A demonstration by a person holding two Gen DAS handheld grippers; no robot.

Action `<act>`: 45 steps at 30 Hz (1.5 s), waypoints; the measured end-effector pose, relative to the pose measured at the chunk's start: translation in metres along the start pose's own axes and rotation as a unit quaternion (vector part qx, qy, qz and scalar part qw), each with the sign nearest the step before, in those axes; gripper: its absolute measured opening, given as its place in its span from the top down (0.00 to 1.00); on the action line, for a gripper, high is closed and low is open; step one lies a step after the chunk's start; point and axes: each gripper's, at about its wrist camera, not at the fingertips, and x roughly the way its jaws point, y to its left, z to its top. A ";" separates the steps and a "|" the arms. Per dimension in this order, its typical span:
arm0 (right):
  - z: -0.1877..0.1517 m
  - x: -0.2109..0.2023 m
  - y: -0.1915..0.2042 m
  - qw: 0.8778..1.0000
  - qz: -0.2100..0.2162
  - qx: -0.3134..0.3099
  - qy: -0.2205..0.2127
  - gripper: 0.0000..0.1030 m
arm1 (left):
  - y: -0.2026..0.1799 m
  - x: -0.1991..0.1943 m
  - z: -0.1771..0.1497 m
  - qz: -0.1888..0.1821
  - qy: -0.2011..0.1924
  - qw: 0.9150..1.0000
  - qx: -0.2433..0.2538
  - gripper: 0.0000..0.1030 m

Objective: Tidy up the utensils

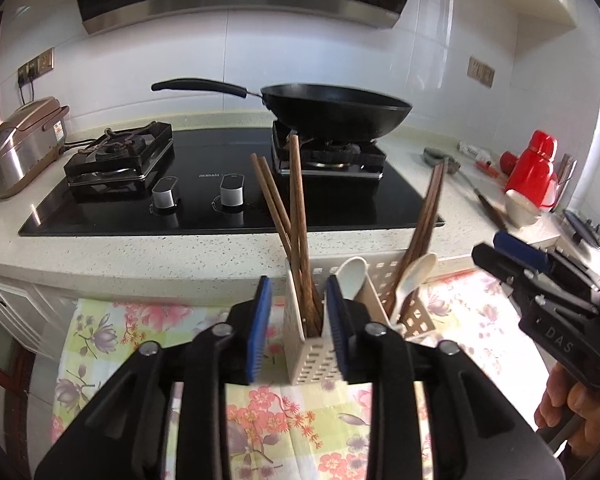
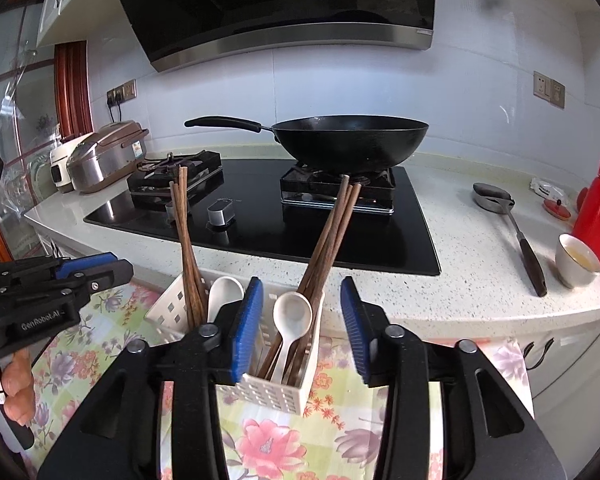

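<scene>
We hold both grippers over the white slotted utensil caddy [image 2: 276,390], which stands on the flowered cloth [image 2: 276,440] in front of the stove counter. Our left gripper [image 1: 298,330] is released, its blue pads standing apart on either side of the caddy's left compartment without pressing on anything; our right gripper [image 2: 298,328] is likewise let go, its jaws wide around the right compartment and nothing between the pads but air and the tops of the utensils beyond. The left compartment holds a bundle of wooden chopsticks [image 2: 186,240] and a white spoon [image 2: 224,292]; the right one holds more chopsticks [image 2: 332,232] and a second white spoon [image 2: 292,316], all standing handle-down and leaning. As far as we can judge, the sorting is largely done: nothing loose lies on the cloth, and both hands are empty. A metal ladle [image 2: 512,224] lies on the counter beside a cup [image 2: 578,266], well apart from the caddy; whether it belongs to the job we cannot tell.
</scene>
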 end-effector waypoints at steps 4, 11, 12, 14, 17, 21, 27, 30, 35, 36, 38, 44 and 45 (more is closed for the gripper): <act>-0.024 -0.017 -0.003 1.000 0.011 0.021 -0.007 0.43 | -0.004 -0.020 -0.025 -0.009 -0.024 1.000 0.003 0.58; -0.063 -0.043 -0.001 0.998 0.027 0.043 -0.027 0.32 | -0.014 -0.040 -0.066 -0.021 -0.048 0.999 0.001 0.46; -0.067 -0.047 0.000 0.998 0.030 0.045 -0.033 0.29 | -0.017 -0.043 -0.071 -0.020 -0.055 0.998 0.007 0.45; -0.073 -0.054 0.001 0.997 0.035 0.044 -0.044 0.28 | -0.021 -0.048 -0.080 -0.020 -0.065 0.997 0.019 0.40; -0.083 -0.061 0.003 0.997 0.038 0.035 -0.054 0.27 | -0.023 -0.052 -0.090 -0.018 -0.075 0.997 0.023 0.38; -0.093 -0.065 -0.001 0.997 0.033 0.028 -0.069 0.25 | -0.020 -0.052 -0.098 -0.022 -0.079 0.996 0.020 0.36; -0.099 -0.064 -0.007 0.995 0.038 0.038 -0.079 0.25 | -0.014 -0.046 -0.105 -0.020 -0.081 0.996 0.019 0.35; -0.100 -0.062 -0.007 0.995 0.046 0.037 -0.076 0.24 | -0.012 -0.046 -0.106 -0.020 -0.084 0.996 0.016 0.33; -0.099 -0.065 -0.005 0.995 0.048 0.034 -0.082 0.20 | -0.011 -0.045 -0.107 -0.023 -0.084 0.996 0.013 0.32; -0.099 -0.066 -0.004 0.995 0.047 0.033 -0.084 0.20 | -0.011 -0.045 -0.107 -0.025 -0.084 0.996 0.012 0.32; -0.099 -0.067 -0.003 0.995 0.047 0.031 -0.084 0.19 | -0.011 -0.046 -0.108 -0.026 -0.085 0.996 0.011 0.31; -0.099 -0.068 -0.003 0.995 0.046 0.031 -0.085 0.19 | -0.010 -0.047 -0.109 -0.024 -0.086 0.996 0.011 0.30; -0.100 -0.068 -0.003 0.995 0.046 0.032 -0.085 0.19 | -0.010 -0.047 -0.109 -0.024 -0.086 0.996 0.010 0.30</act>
